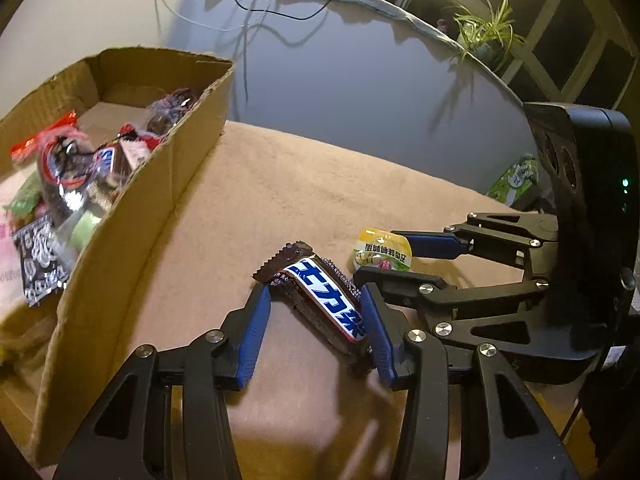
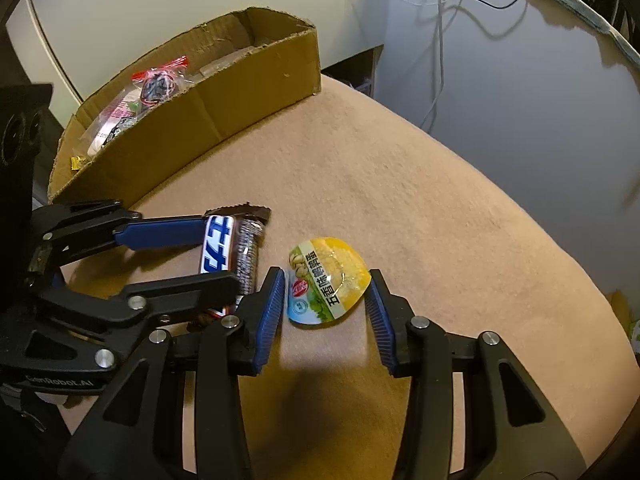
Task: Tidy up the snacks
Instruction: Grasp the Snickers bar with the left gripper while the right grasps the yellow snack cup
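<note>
Cardboard box of wrapped snacks sits at the left edge of your tan cloth, largest thing in view. On the cloth beside it, your left gripper straddles a chocolate bar; its right pad looks against the wrapper, the left one just clear, so no grip is made. Your right gripper, just beside it, brackets a small yellow snack cup lying flat, both pads close to its rim; whether they touch cannot be told.
</note>
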`<state>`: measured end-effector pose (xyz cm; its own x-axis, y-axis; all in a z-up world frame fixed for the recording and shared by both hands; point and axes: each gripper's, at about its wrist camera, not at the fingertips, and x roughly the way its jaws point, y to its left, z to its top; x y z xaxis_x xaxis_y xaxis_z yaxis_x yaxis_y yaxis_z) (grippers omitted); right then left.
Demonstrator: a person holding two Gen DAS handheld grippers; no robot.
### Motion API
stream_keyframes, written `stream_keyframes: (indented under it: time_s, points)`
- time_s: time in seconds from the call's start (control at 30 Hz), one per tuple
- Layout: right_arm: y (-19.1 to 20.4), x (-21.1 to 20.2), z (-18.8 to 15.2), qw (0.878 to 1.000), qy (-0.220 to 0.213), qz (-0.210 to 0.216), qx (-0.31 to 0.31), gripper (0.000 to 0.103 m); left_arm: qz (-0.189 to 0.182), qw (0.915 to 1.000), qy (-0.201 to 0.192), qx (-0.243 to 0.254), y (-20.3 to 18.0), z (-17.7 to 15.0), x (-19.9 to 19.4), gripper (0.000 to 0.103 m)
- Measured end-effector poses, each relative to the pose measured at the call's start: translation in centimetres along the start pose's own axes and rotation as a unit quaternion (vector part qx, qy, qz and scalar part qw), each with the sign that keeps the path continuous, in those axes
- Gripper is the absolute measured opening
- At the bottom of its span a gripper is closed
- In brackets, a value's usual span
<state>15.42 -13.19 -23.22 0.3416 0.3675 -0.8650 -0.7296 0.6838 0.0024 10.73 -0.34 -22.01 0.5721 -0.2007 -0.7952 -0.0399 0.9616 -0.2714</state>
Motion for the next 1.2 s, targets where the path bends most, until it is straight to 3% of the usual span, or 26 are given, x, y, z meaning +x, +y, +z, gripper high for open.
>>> stream_keyframes:
  time_s: [0.1, 0.17, 0.2, 0.4, 0.5, 0.93, 1.2]
  points:
    - [-0.1, 0.0, -0.1, 1.0, -0.001, -0.005, -0.014, 0.04, 0.008, 0.9998, 0.001, 0.016, -0.4, 0.1, 0.1, 0.048]
    - [-0.3, 0.0, -0.2, 1.0, -0.001, -0.01, -0.018, 0.026, 0.01, 0.9997, 0.005, 0.02, -0.7, 0.3, 0.4, 0.048]
    - [-0.6, -0.1, -0.2, 1.0, -0.003, -0.012, -0.015, 0.025, 0.01, 0.9996, 0.007, 0.024, -0.9, 0.4, 0.5, 0.048]
    - [-1.9, -0.3, -0.5, 1.0, -0.009, -0.01, -0.005, 0.025, 0.043, 0.9965, 0.015, 0.07, -3.4, 0.5, 2.2, 0.049]
    - [-2.2, -0.3, -0.7, 1.0, -0.013, -0.01, -0.001, 0.025, 0.049, 0.9956, 0.009, 0.079, -3.8, 0.3, 2.4, 0.044]
    - [-2.2, -1.4, -1.3, 0.999, -0.029, -0.013, 0.012, 0.025, 0.049, 0.9951, -0.011, 0.085, -3.6, -0.4, 1.3, 0.028]
    - [-2.2, -2.1, -1.8, 0.999, -0.03, -0.017, 0.017, 0.025, 0.042, 0.9949, -0.016, 0.09, -3.7, -0.8, 1.0, 0.025]
